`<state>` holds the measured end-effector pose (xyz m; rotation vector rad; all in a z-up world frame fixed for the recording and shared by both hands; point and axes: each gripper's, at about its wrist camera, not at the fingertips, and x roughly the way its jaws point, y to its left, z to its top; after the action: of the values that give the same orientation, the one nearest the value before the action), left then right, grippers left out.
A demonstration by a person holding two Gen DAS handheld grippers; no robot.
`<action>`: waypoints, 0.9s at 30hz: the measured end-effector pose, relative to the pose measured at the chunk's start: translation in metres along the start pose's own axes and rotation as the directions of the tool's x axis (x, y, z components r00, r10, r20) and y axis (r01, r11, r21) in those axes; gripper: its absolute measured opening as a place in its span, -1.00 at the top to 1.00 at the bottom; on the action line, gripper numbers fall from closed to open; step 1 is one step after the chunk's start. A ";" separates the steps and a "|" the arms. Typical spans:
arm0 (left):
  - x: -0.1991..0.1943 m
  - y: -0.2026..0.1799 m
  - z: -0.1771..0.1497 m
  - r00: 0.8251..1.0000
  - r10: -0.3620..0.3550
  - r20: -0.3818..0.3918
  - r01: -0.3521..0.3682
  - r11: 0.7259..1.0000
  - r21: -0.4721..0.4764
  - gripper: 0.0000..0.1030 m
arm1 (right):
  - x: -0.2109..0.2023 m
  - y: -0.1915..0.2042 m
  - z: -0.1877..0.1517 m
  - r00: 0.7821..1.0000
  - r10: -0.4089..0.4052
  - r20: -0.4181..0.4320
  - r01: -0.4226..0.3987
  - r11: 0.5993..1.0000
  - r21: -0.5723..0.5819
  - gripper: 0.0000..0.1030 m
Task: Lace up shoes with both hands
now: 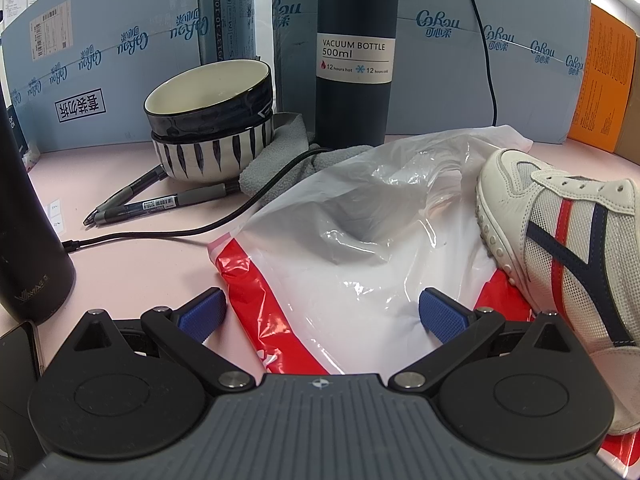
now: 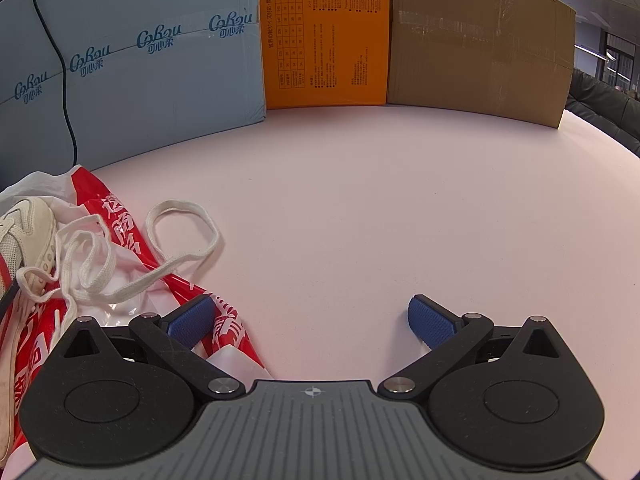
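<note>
- Broadly, a pale pink worktop (image 2: 360, 200) carries everything, walled at the back by light blue cartons (image 1: 440, 80), an orange box (image 2: 324, 40) and a brown cardboard box (image 2: 480, 48).
- Next in size, a white and red plastic bag (image 1: 360, 248) lies crumpled on the worktop, under the shoe.
- On that bag rests the white shoe (image 1: 568, 248), with red and navy stripes on its side; it sits at the right edge of the left wrist view and the far left edge of the right wrist view.
- Its white lace (image 2: 120, 260) trails loose in loops off the shoe, across the bag and onto the bare worktop, held by neither claw.
- Behind the bag stand a dark vacuum bottle (image 1: 356, 52) and two stacked bowls (image 1: 212, 120), with a grey cloth (image 1: 280, 152) between them.
- A black cable (image 1: 180, 232) and two pens (image 1: 148, 200) lie in front of the bowls.
- Left claw (image 1: 322, 312): jaws spread wide above the bag, gripping nothing, the shoe just to its right.
- Right claw (image 2: 312, 322): jaws spread wide, empty, its left blue pad (image 2: 192, 322) over the bag's edge, the lace near it.
</note>
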<state>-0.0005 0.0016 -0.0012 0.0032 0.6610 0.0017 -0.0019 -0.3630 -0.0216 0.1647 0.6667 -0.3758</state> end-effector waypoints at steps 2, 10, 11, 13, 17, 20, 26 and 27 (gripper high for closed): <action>0.000 0.000 0.000 1.000 0.000 0.000 0.000 1.000 0.000 -1.00 | 0.000 0.001 0.000 1.000 -0.001 -0.001 0.001 1.000 -0.001 -1.00; -0.001 0.001 0.000 1.000 -0.007 0.000 0.007 1.000 -0.008 -1.00 | 0.000 0.000 0.000 1.000 0.001 -0.001 -0.001 1.000 0.000 -1.00; -0.001 0.001 0.000 1.000 -0.007 -0.001 0.007 1.000 -0.007 -1.00 | 0.000 0.000 0.000 1.000 0.001 0.000 -0.001 1.000 0.000 -1.00; -0.001 0.001 0.000 1.000 -0.008 -0.002 0.008 1.000 -0.008 -1.00 | 0.000 -0.001 -0.001 1.000 0.001 0.000 -0.001 1.000 0.000 -1.00; 0.000 0.001 0.000 1.000 -0.007 -0.003 0.007 1.000 -0.004 -1.00 | 0.000 -0.001 -0.001 1.000 0.002 0.001 -0.002 1.000 0.002 -1.00; 0.001 0.002 0.001 1.000 -0.006 -0.005 0.006 1.000 -0.002 -1.00 | 0.000 -0.001 -0.001 1.000 0.002 0.001 -0.002 1.000 0.001 -1.00; 0.002 0.002 0.003 1.000 -0.015 -0.006 0.015 1.000 -0.008 -1.00 | -0.002 -0.003 0.002 0.999 0.029 -0.018 -0.028 1.000 0.006 -1.00; 0.002 0.003 0.003 1.000 -0.022 -0.007 0.022 1.000 -0.010 -1.00 | -0.003 -0.005 0.003 0.999 0.040 -0.026 -0.040 0.999 0.011 -1.00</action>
<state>0.0027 0.0047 0.0003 -0.0138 0.6677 -0.0158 -0.0041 -0.3674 -0.0171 0.1925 0.6869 -0.3393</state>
